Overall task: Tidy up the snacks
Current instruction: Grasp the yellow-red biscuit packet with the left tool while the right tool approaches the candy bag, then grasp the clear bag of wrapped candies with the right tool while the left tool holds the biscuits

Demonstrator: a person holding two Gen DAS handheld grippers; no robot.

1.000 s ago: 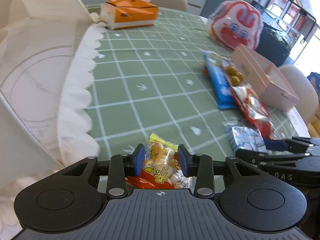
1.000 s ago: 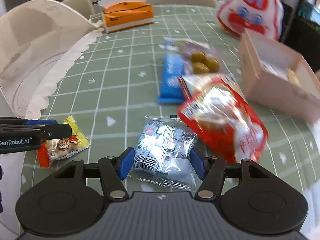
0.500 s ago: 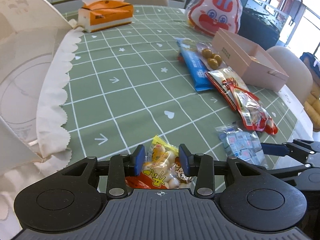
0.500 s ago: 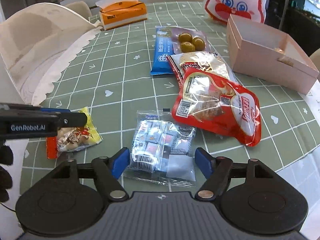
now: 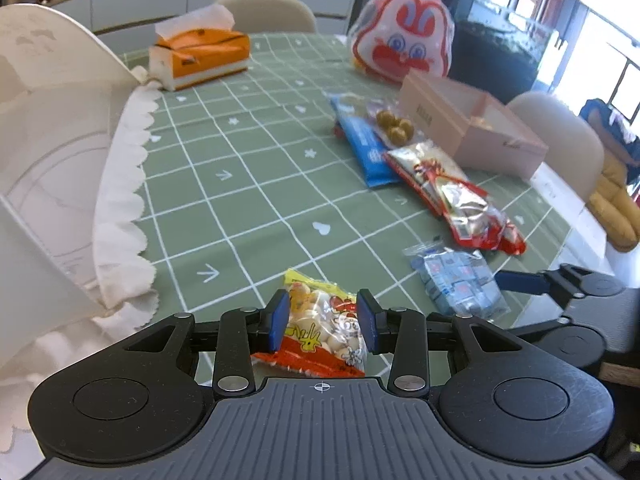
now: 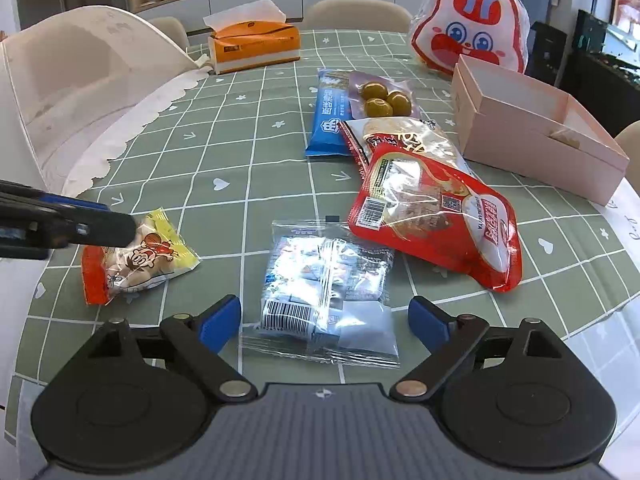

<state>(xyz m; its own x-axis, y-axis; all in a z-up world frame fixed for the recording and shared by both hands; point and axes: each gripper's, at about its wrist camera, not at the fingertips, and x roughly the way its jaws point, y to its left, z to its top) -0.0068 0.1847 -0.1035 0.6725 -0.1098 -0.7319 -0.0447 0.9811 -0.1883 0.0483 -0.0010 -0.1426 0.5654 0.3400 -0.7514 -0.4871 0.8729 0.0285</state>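
Observation:
My left gripper [image 5: 322, 322] is shut on a small yellow and orange snack bag [image 5: 320, 326], seen from the side in the right wrist view [image 6: 136, 258]. My right gripper [image 6: 324, 322] is open around the near end of a clear pack of blue-wrapped candies [image 6: 326, 280], which lies flat on the green checked tablecloth [image 6: 240, 152]. Beyond lie a red snack bag [image 6: 436, 216], a white and red bag [image 6: 400, 136], a blue bar [image 6: 330, 120] and a pouch of green balls [image 6: 380, 98]. An open pink box [image 6: 532, 128] stands at the right.
A white scalloped cake box lid [image 6: 80, 92] fills the left side. An orange tissue box [image 6: 256, 46] and a red and white rabbit bag [image 6: 472, 36] stand at the far end. The table edge runs close at the right, with chairs around.
Both cameras have pulled back and risen a little, so more of the table shows. The right jaws have spread wider around the candy pack. The left stays shut on the small bag.

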